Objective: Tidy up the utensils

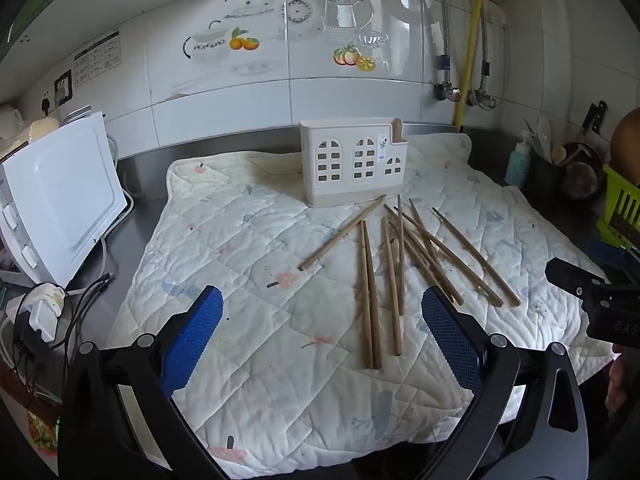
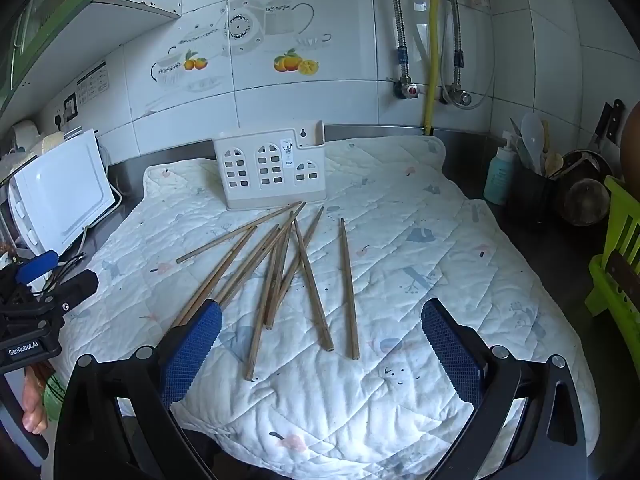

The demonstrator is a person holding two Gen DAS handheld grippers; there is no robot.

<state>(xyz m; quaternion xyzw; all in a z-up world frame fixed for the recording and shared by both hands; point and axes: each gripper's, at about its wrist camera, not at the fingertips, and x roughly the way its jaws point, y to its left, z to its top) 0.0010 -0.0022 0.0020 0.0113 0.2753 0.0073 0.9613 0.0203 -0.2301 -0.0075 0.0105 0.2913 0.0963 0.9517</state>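
Several wooden chopsticks (image 1: 394, 264) lie scattered and partly crossed on a white quilted mat (image 1: 256, 360), in front of a cream utensil holder (image 1: 352, 162) with window-shaped cutouts that stands upright at the mat's far side. My left gripper (image 1: 322, 308) hovers above the mat's near part, wide open and empty, the chopsticks just right of its middle. In the right wrist view the chopsticks (image 2: 276, 272) spread ahead of my right gripper (image 2: 322, 316), also wide open and empty, with the holder (image 2: 270, 168) behind them.
A white microwave (image 1: 60, 204) and tangled cables (image 1: 52, 312) sit left of the mat. At the right stand a teal bottle (image 2: 498, 178), a dark pot of kitchen tools (image 2: 536, 188) and a green basket (image 2: 618, 256). Tiled wall with pipes (image 2: 432, 48) behind.
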